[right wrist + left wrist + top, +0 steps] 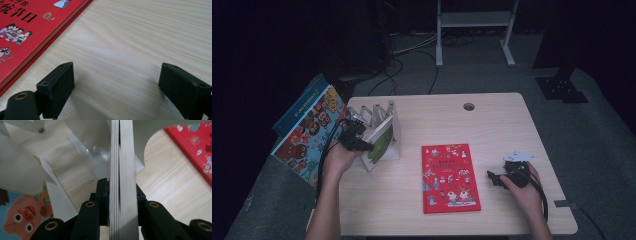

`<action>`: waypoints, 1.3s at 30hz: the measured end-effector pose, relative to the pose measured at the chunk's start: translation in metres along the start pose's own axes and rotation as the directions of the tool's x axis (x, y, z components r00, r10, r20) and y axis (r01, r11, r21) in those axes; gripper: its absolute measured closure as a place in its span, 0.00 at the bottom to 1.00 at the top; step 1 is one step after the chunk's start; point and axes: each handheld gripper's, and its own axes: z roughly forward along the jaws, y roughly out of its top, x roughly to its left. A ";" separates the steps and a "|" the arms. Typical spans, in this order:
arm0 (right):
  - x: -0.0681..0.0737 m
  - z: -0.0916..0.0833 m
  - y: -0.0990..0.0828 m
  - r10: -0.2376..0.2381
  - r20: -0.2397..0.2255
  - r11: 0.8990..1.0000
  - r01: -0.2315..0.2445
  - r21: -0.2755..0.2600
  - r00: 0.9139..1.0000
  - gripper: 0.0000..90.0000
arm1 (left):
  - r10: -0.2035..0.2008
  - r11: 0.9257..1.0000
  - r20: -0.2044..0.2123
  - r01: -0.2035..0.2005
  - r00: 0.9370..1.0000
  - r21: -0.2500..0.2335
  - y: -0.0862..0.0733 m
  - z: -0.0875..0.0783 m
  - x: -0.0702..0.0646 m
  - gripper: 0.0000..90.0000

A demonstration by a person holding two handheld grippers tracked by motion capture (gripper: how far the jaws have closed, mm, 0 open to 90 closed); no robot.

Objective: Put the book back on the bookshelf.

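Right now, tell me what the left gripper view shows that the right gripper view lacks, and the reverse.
Left gripper view alone: the left gripper clamped on the page edges of a thin book, the white metal book rack, and a blue pig-cover book.
Right gripper view alone: the right gripper, open over bare wood.
Both: the red picture book and the pale wooden table.

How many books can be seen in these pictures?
3: a red book flat mid-table, a green-covered book in the rack gripped by the left gripper, a blue book off the table's left edge. More may be hidden.
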 end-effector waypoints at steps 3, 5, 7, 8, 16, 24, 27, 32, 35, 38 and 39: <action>0.000 0.000 0.000 0.000 0.001 1.000 0.000 0.000 1.000 0.14 | 0.000 1.000 0.001 0.000 1.000 -0.013 -0.002 -0.004 0.000 0.80; 0.000 0.000 0.000 0.001 0.001 1.000 -0.001 0.000 1.000 0.14 | -0.002 1.000 0.007 0.002 1.000 -0.020 -0.004 -0.006 0.000 0.80; 0.000 0.000 0.000 0.001 0.001 1.000 -0.001 0.000 1.000 0.14 | 0.000 1.000 0.003 0.001 1.000 -0.023 -0.005 -0.010 0.000 0.80; 0.000 0.000 0.000 0.001 0.001 1.000 -0.001 0.000 1.000 0.14 | 0.000 1.000 0.004 0.000 1.000 -0.026 -0.006 -0.012 0.000 0.79; 0.000 0.000 0.000 0.001 0.001 1.000 -0.001 0.000 1.000 0.14 | 0.016 0.999 0.006 -0.015 1.000 -0.045 -0.019 -0.034 -0.002 0.76; 0.000 0.000 0.000 0.001 0.001 1.000 -0.001 0.000 1.000 0.14 | 0.023 0.998 -0.002 -0.023 1.000 -0.054 -0.036 -0.056 -0.003 0.75; 0.000 0.000 0.000 0.001 0.001 1.000 -0.001 -0.001 1.000 0.14 | 0.031 0.998 -0.009 -0.031 0.999 -0.056 -0.041 -0.061 -0.003 0.75; 0.000 0.000 0.000 0.001 0.001 1.000 -0.001 0.000 1.000 0.14 | 0.034 0.999 0.001 -0.034 0.999 -0.035 -0.044 -0.060 -0.002 0.75; 0.000 0.000 0.000 0.001 0.001 1.000 -0.001 0.000 1.000 0.14 | 0.038 0.999 0.014 -0.038 0.999 -0.025 -0.043 -0.054 -0.002 0.75; 0.000 0.000 0.000 0.001 0.001 1.000 -0.001 0.000 1.000 0.14 | 0.041 0.999 0.023 -0.041 0.999 -0.024 -0.040 -0.049 -0.003 0.76; 0.000 0.000 0.000 0.001 0.001 1.000 -0.001 0.000 1.000 0.14 | 0.043 0.999 0.021 -0.042 0.999 -0.018 -0.040 -0.048 -0.004 0.77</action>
